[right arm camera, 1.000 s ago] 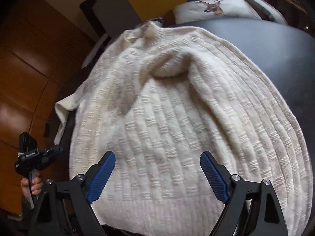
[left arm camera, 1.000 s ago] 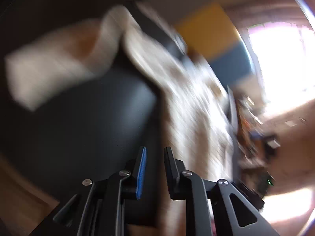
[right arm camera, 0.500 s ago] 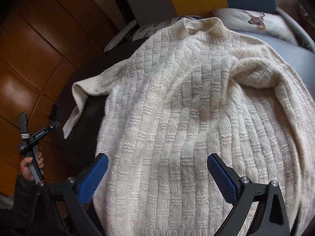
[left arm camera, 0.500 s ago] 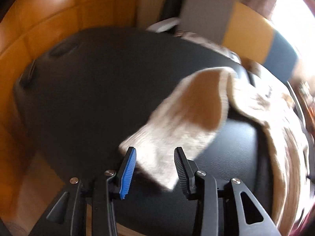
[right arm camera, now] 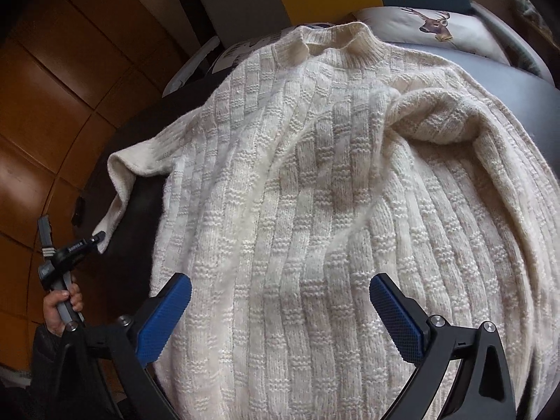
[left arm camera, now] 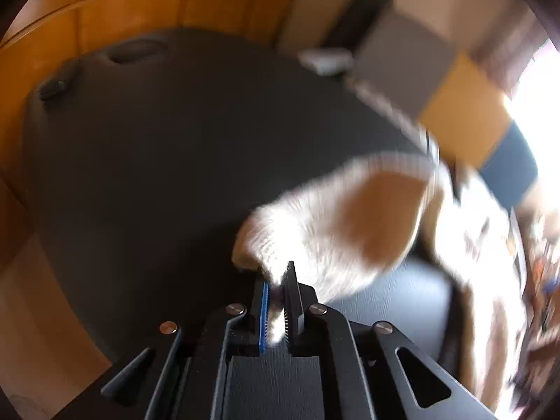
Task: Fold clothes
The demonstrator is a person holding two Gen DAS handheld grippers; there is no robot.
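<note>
The left gripper [left arm camera: 276, 281] has just been closing, and now its jaws pinch the cuff of the sleeve [left arm camera: 336, 231], knit caught right between the pads. Over on the other side the right gripper [right arm camera: 280, 301] hovers with its jaws spread as wide as they go, nothing between them, above the lower body of the cream sweater [right arm camera: 315, 192]. The sweater lies spread front-up across the dark table [left arm camera: 157, 147], collar [right arm camera: 336, 40] toward the far edge, its other sleeve already bunched over the chest. So the step in hand looks like the sleeve fold. To do it well: lift the cuff just clear, carry it across the chest, lay it flat without dragging the body. That bite looks shallow, near the cuff's edge, so the wool could slip; move smoothly.
</note>
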